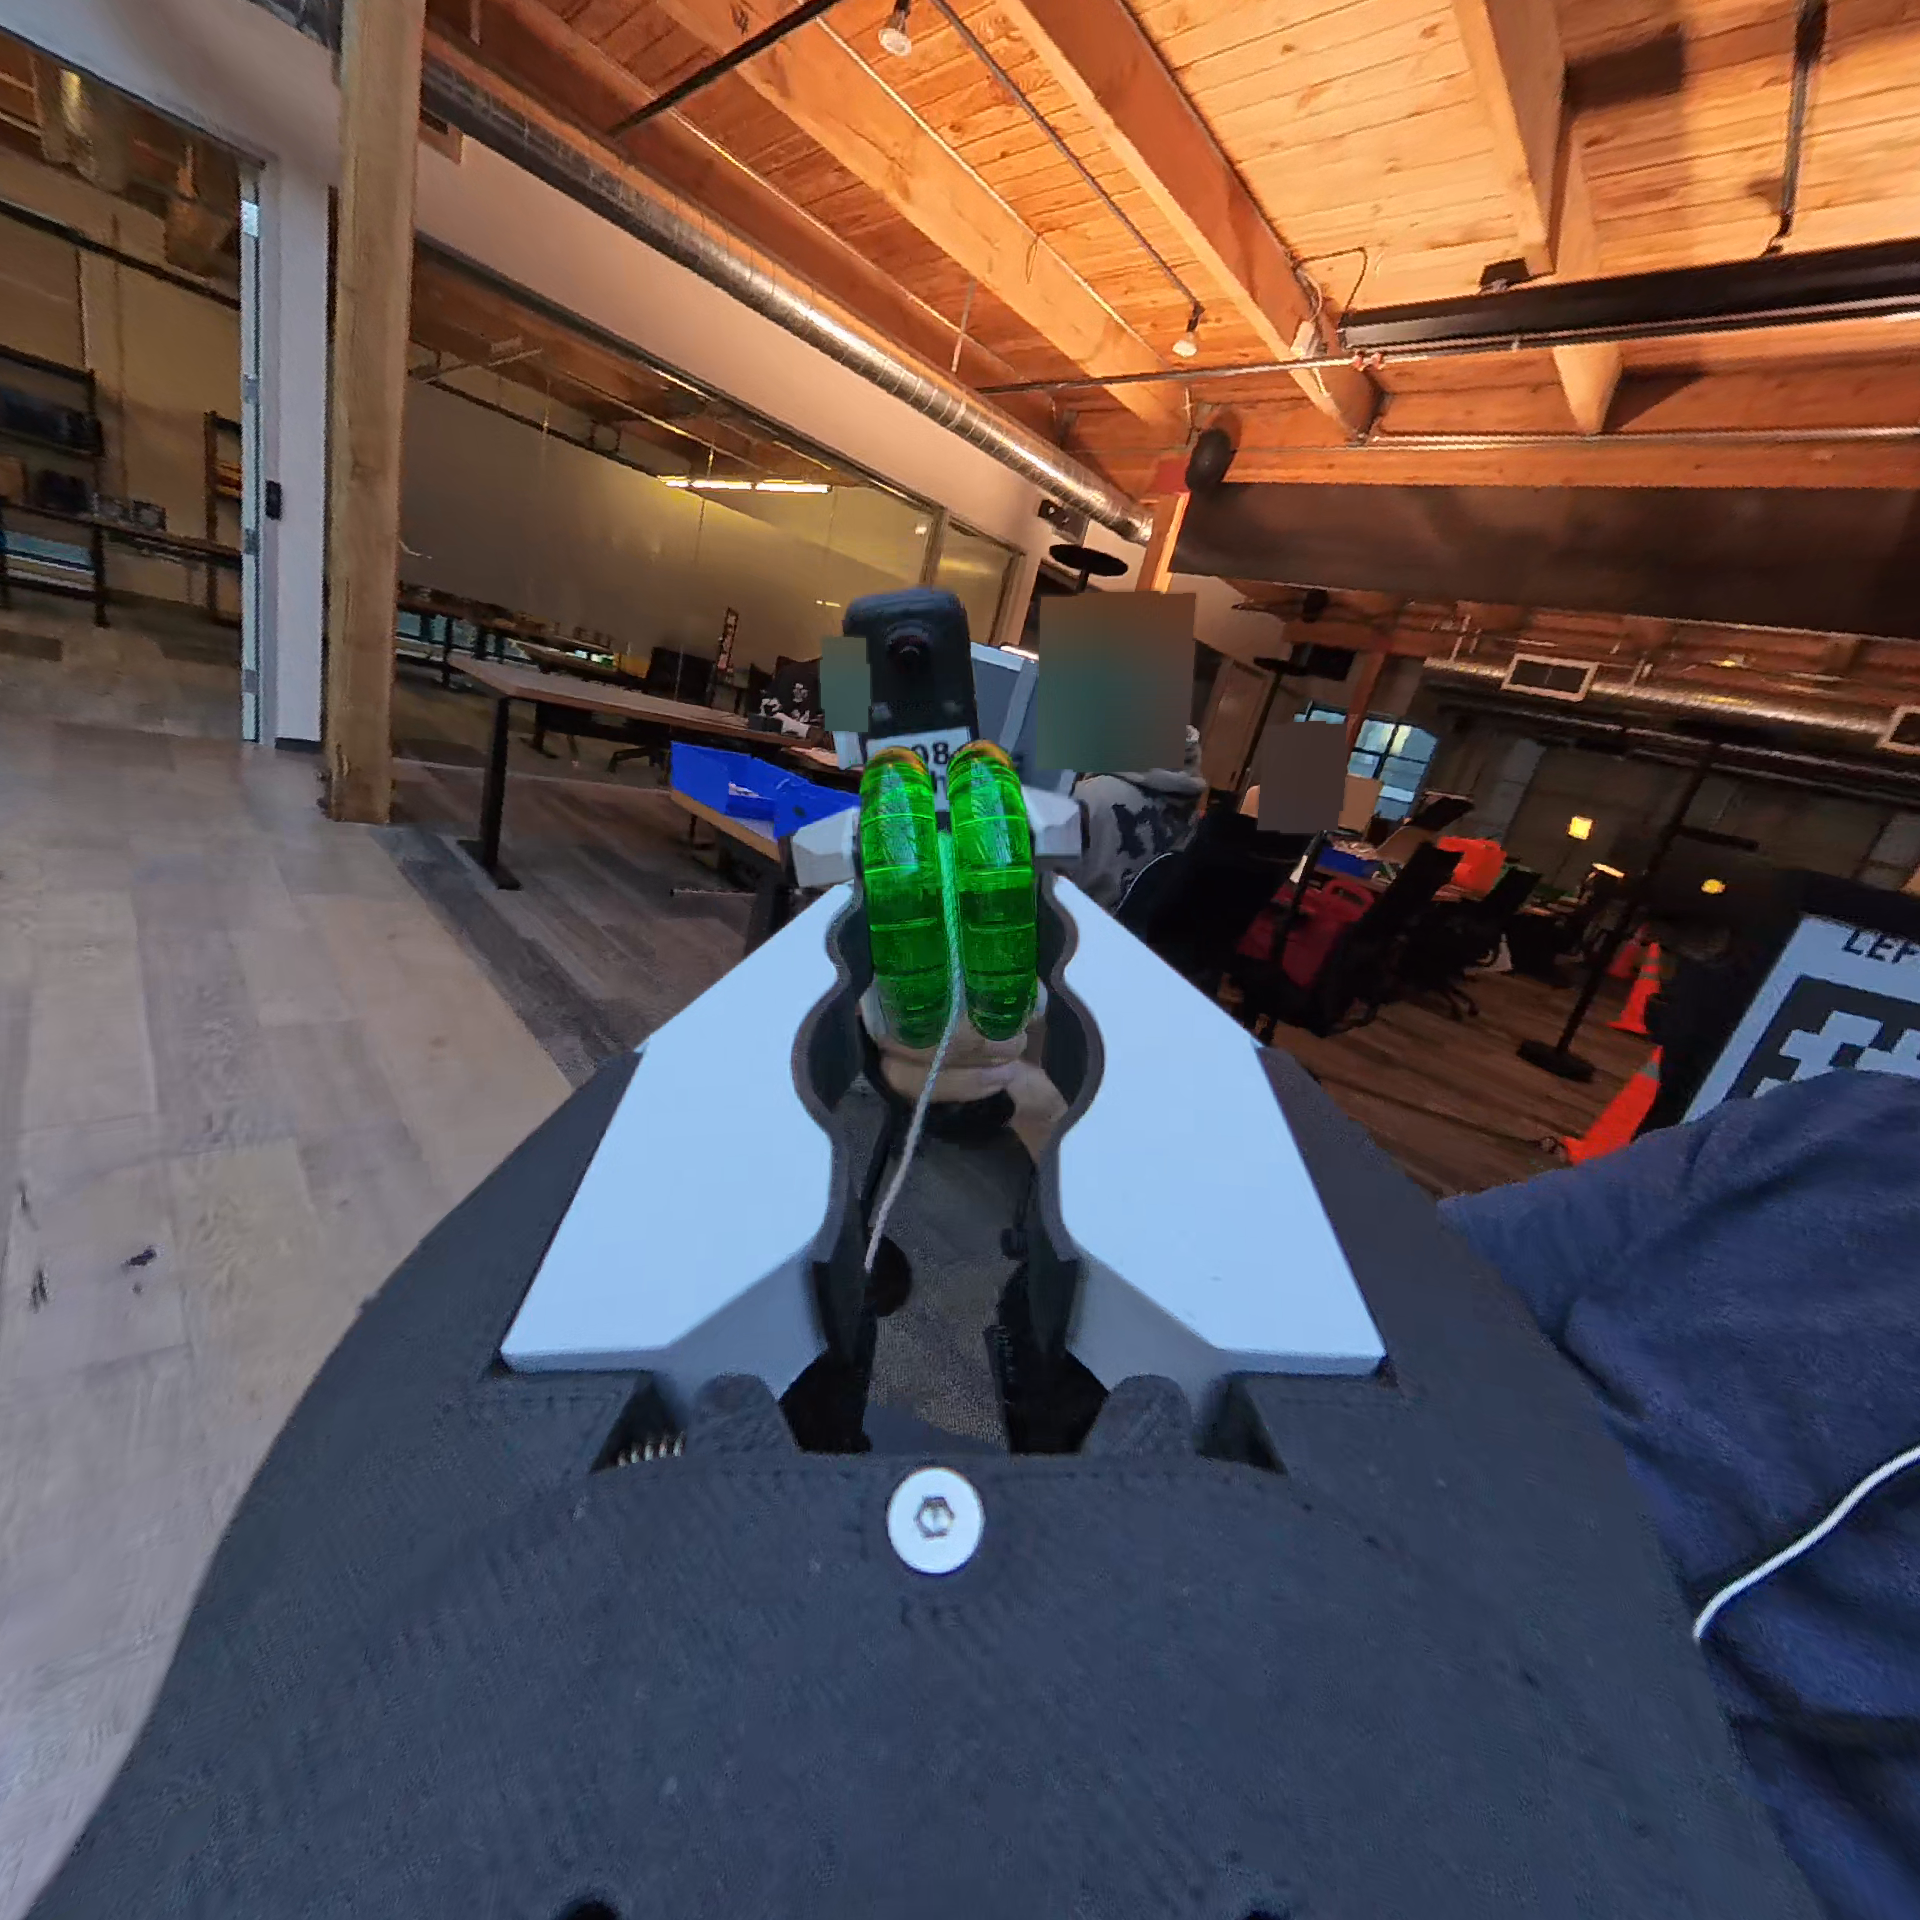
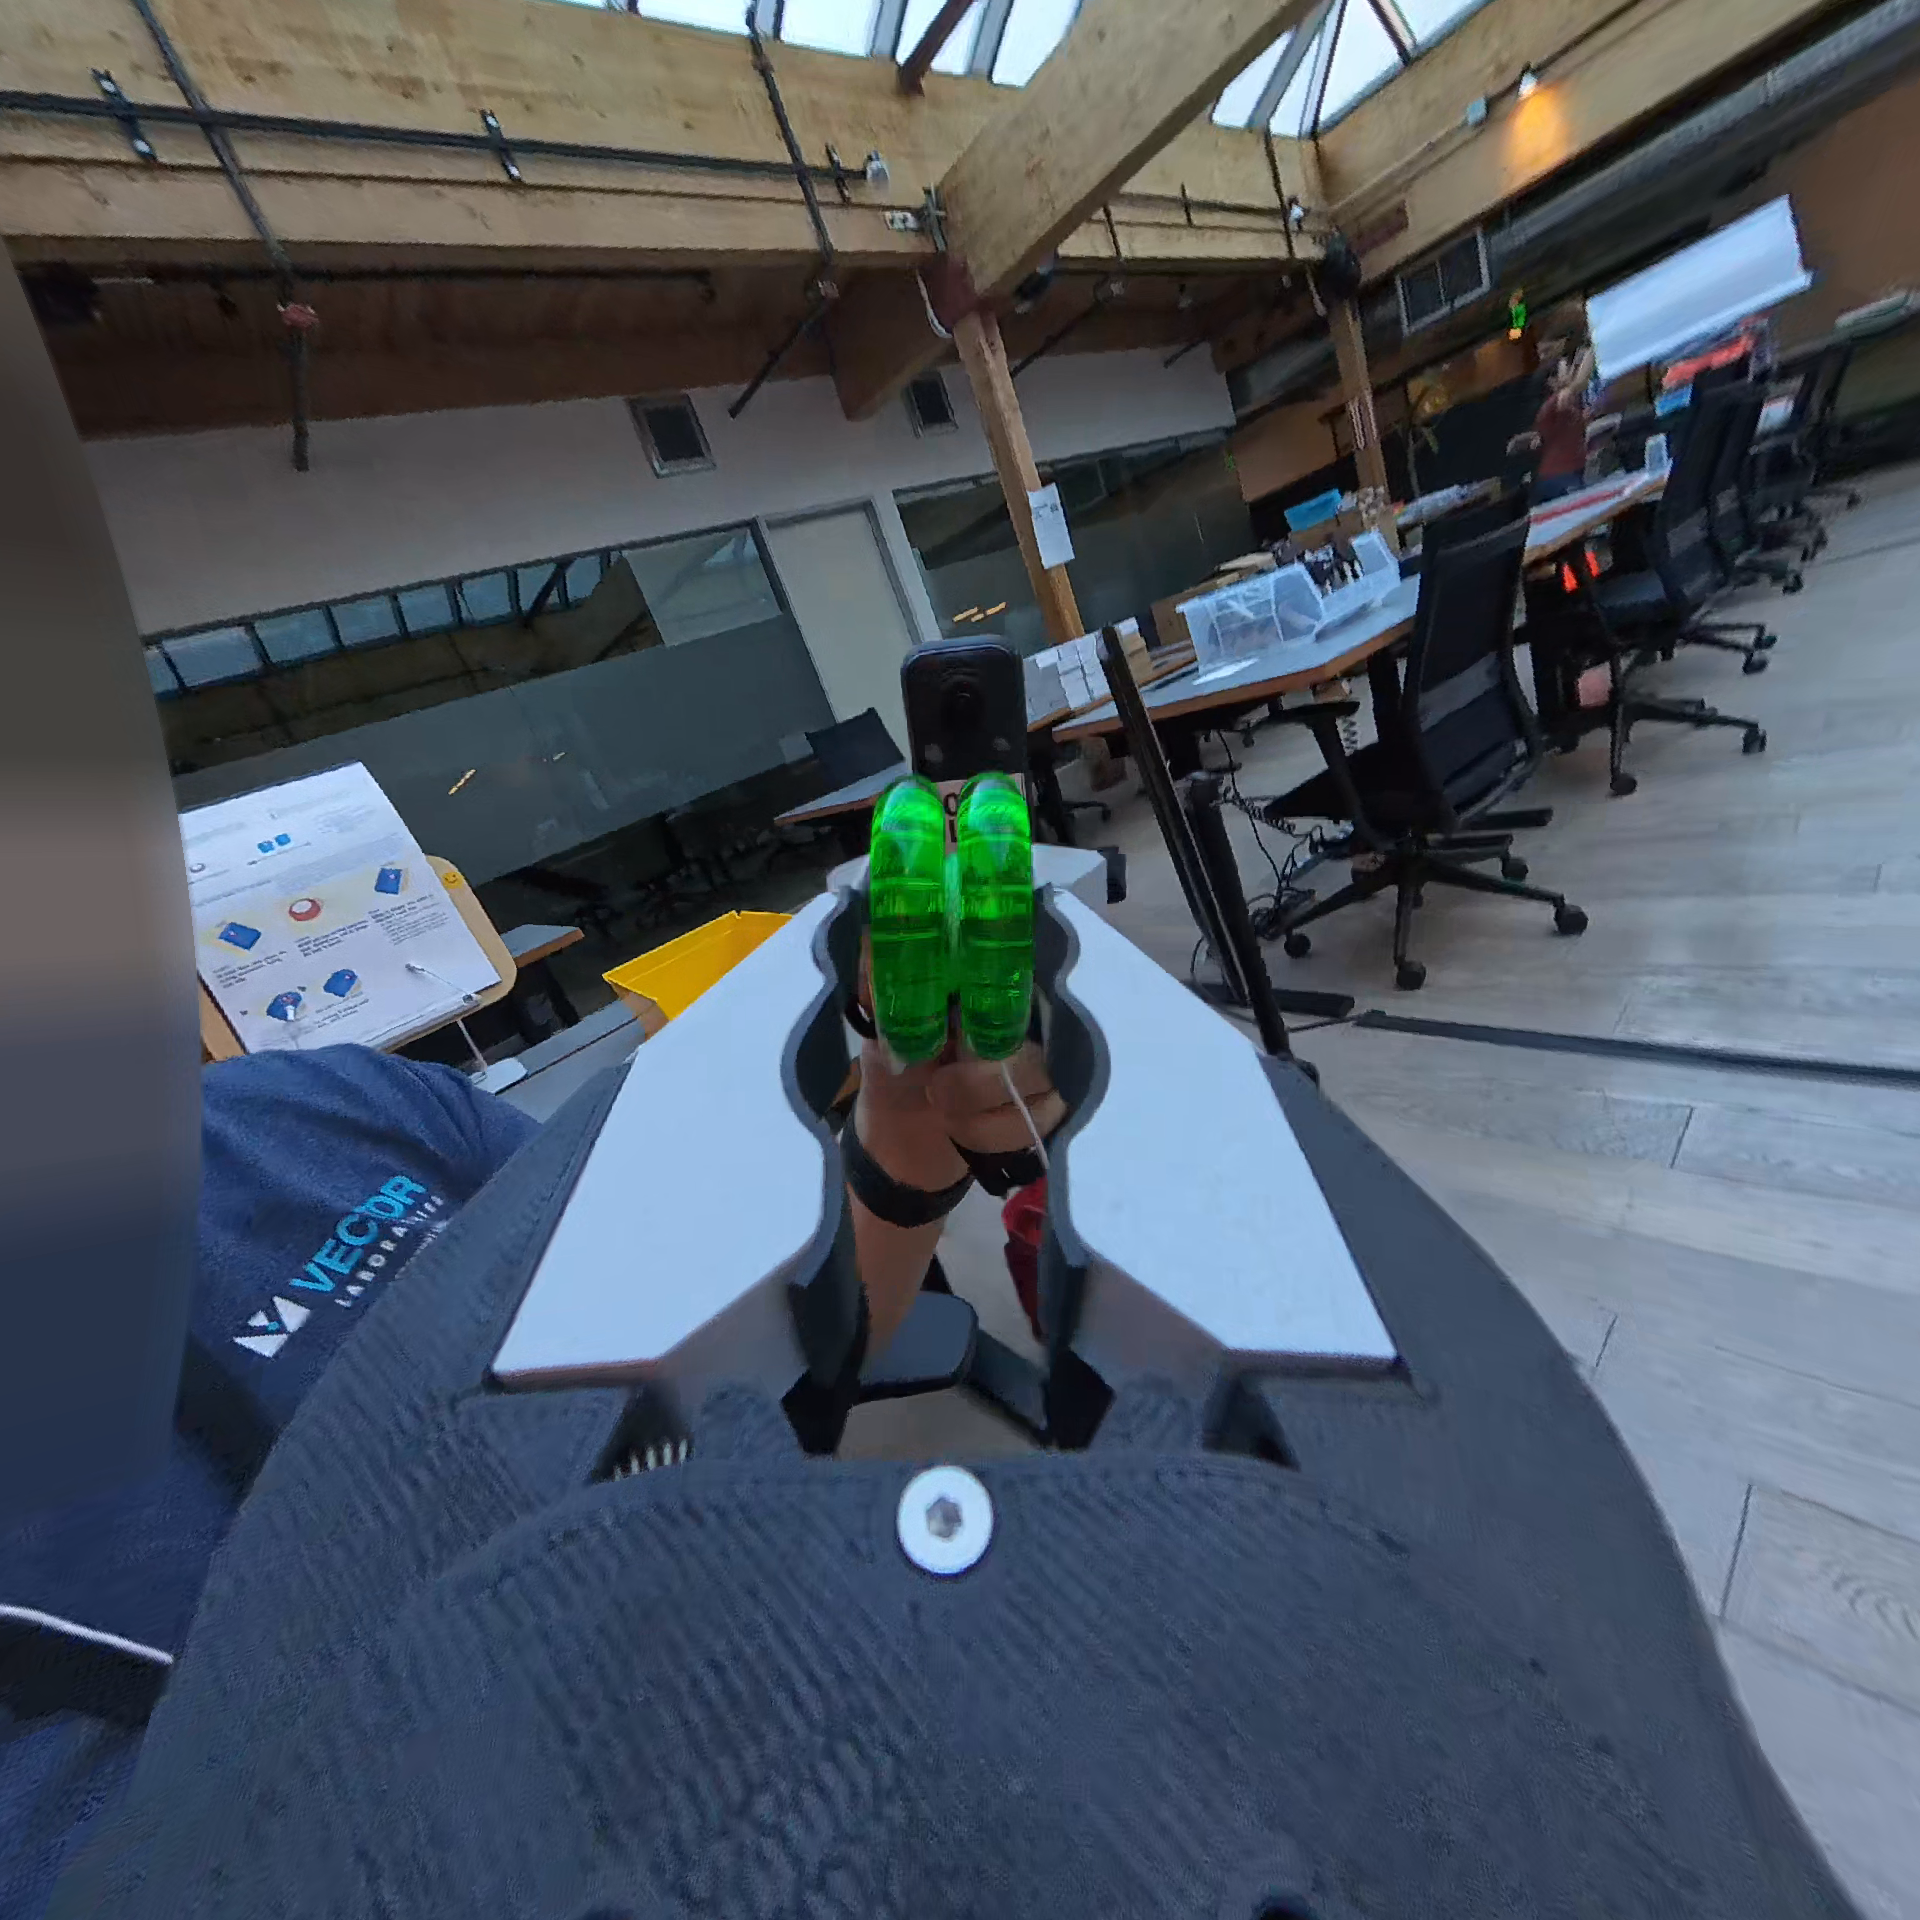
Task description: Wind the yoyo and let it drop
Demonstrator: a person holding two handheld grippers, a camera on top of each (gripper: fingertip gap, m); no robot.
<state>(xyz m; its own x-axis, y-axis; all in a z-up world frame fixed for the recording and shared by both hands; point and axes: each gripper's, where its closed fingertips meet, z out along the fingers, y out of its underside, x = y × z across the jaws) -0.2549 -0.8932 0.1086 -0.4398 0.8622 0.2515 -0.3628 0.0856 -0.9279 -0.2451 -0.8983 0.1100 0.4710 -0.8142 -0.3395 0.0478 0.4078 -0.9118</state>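
— Yoyo point(image 1: 948, 899), green and see-through, is pinched from both sides at once: the left gripper point(image 1: 948, 914) is pressed onto its two halves, and the right gripper point(image 2: 951, 920) clamps it from the opposite side, facing the first.

— Is it wound?

— Hard to tell. A white string point(image 1: 914, 1132) trails loose from the groove down between the fingers, so I'd judge some winding is left. It's held up in mid-air, and the drop is not yet done.
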